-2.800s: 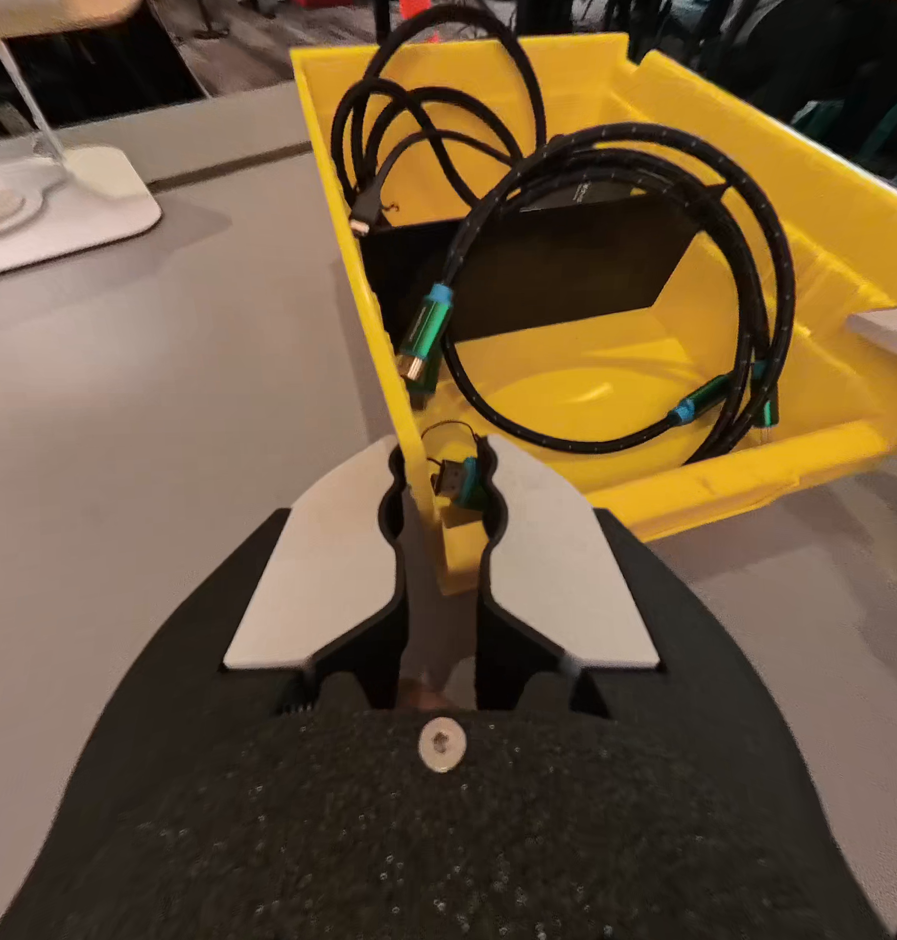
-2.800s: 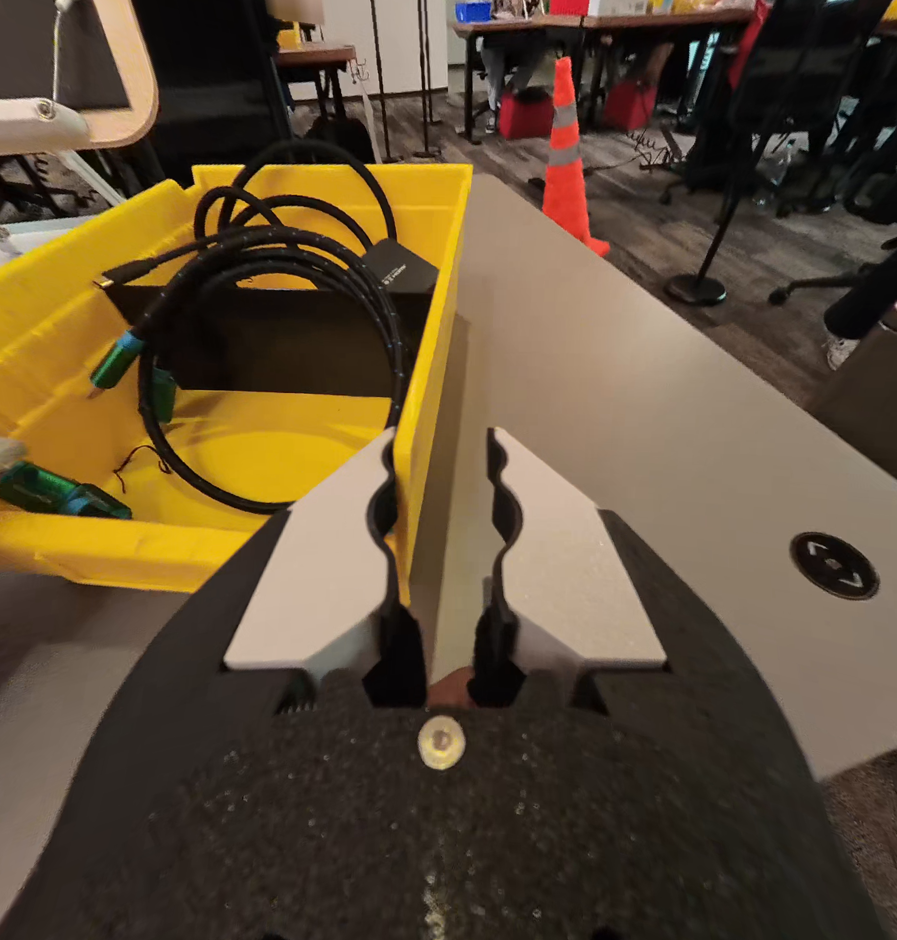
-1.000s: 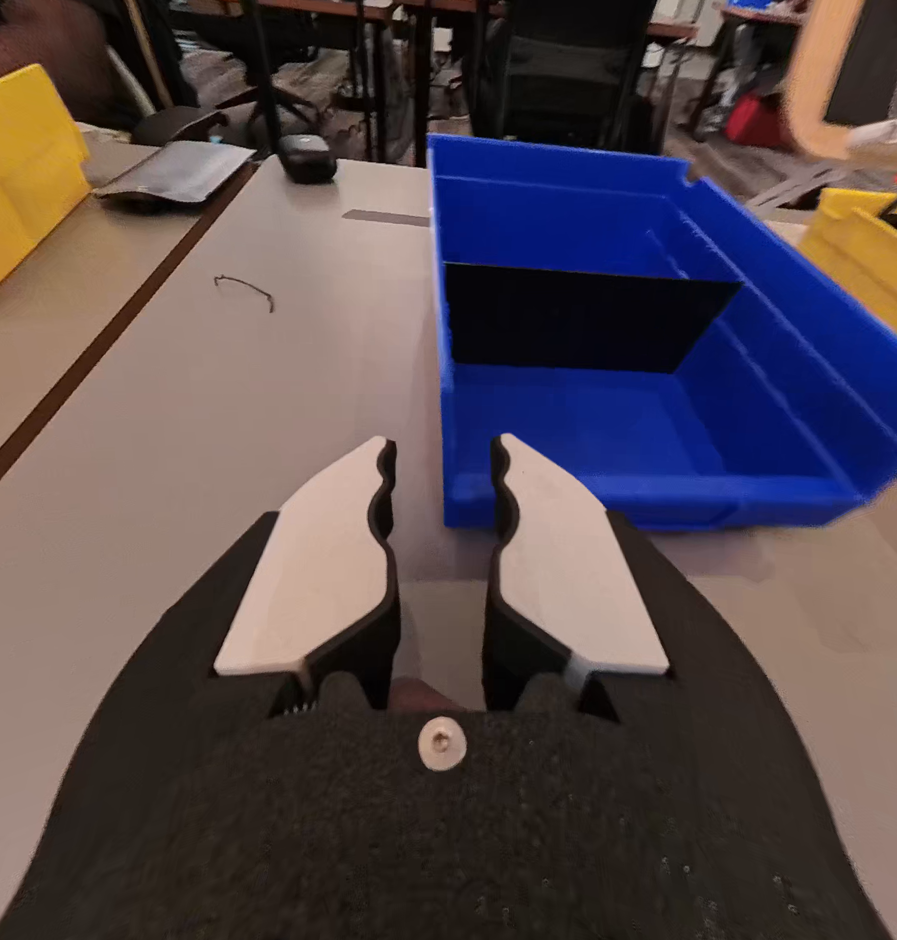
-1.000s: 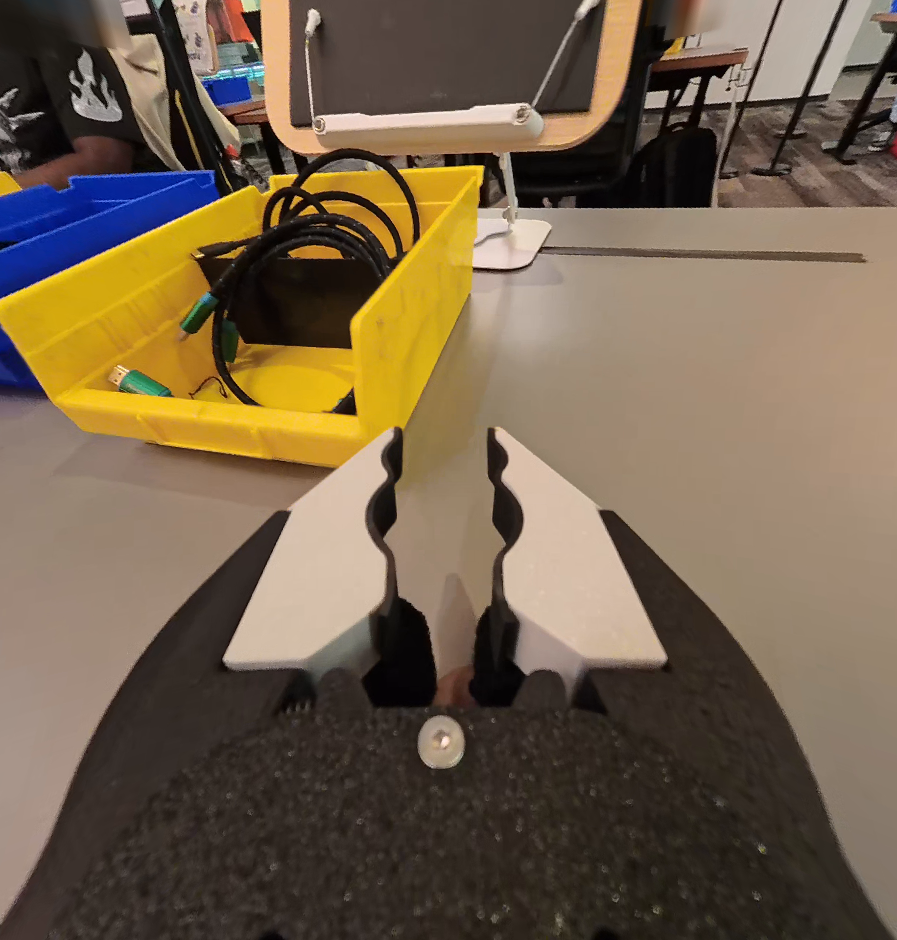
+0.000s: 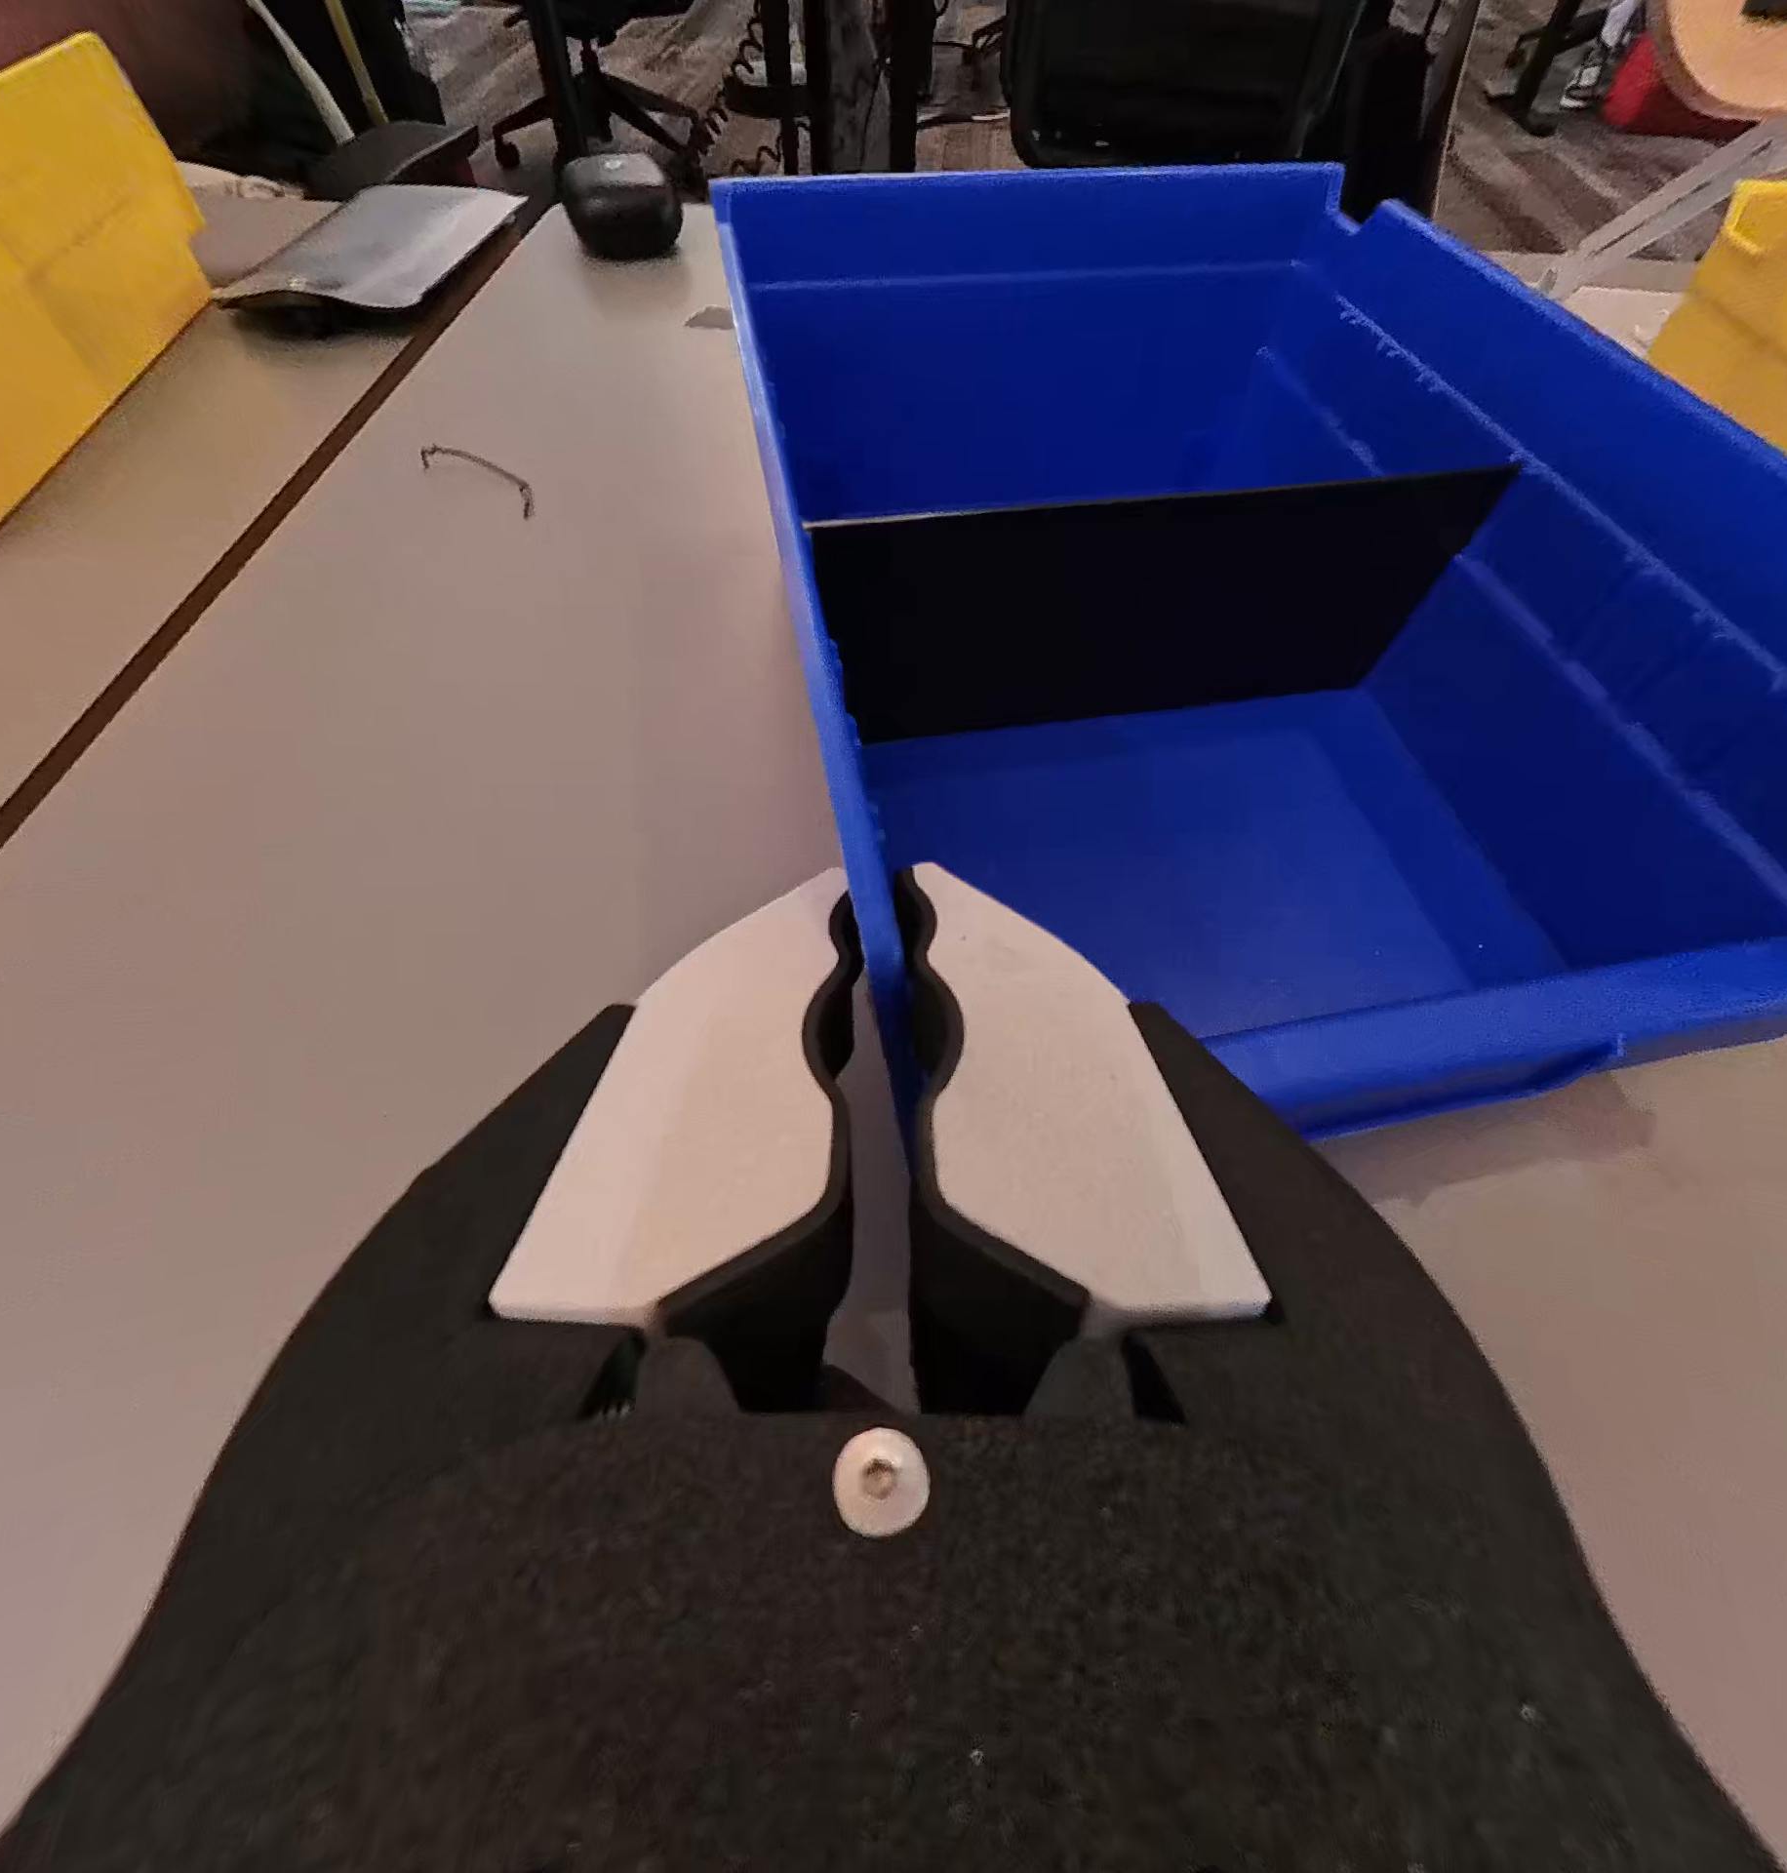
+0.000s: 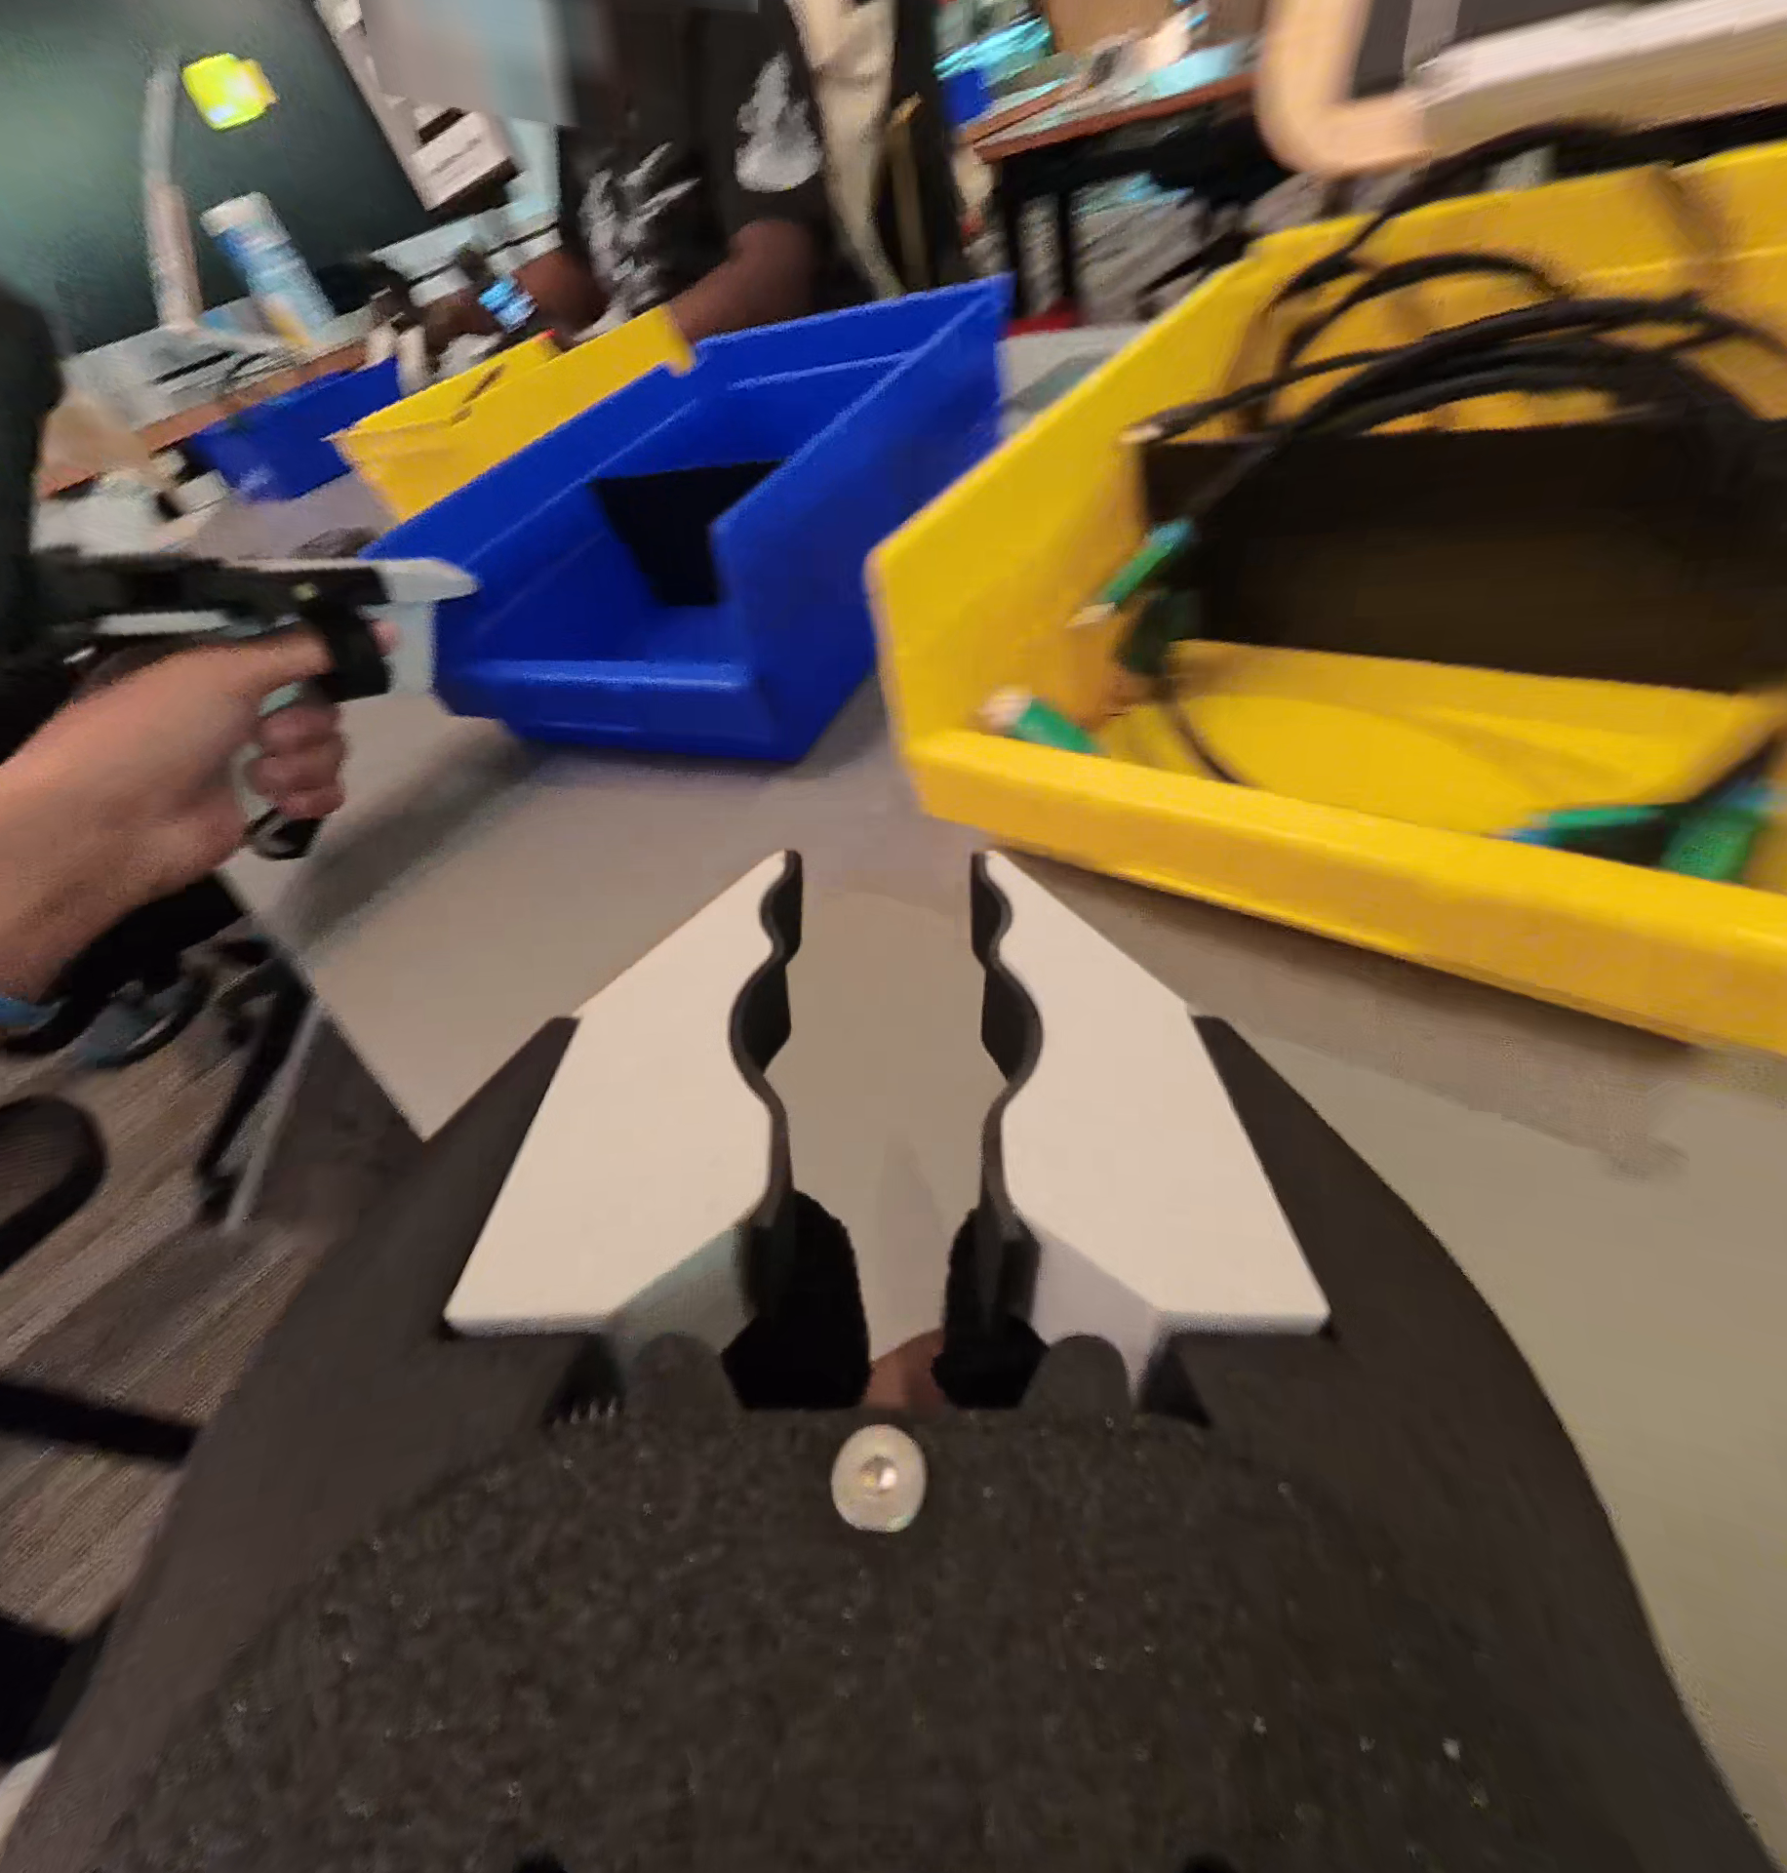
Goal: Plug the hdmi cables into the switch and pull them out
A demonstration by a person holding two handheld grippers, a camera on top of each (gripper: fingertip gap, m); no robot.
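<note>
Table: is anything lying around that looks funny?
Yes. A little bent wire lies loose on the table, left of the blue bin and touching nothing. It looks like a stray scrap, not part of the cable job.

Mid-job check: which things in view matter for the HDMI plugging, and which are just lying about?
Job:
- black braided HDMI cables with green plugs
- yellow plastic bin holding them
- left gripper, closed on the blue plastic bin's wall
- right gripper, open, empty

Lying about:
- small black case
- dark flat pouch
- bent wire scrap
</note>
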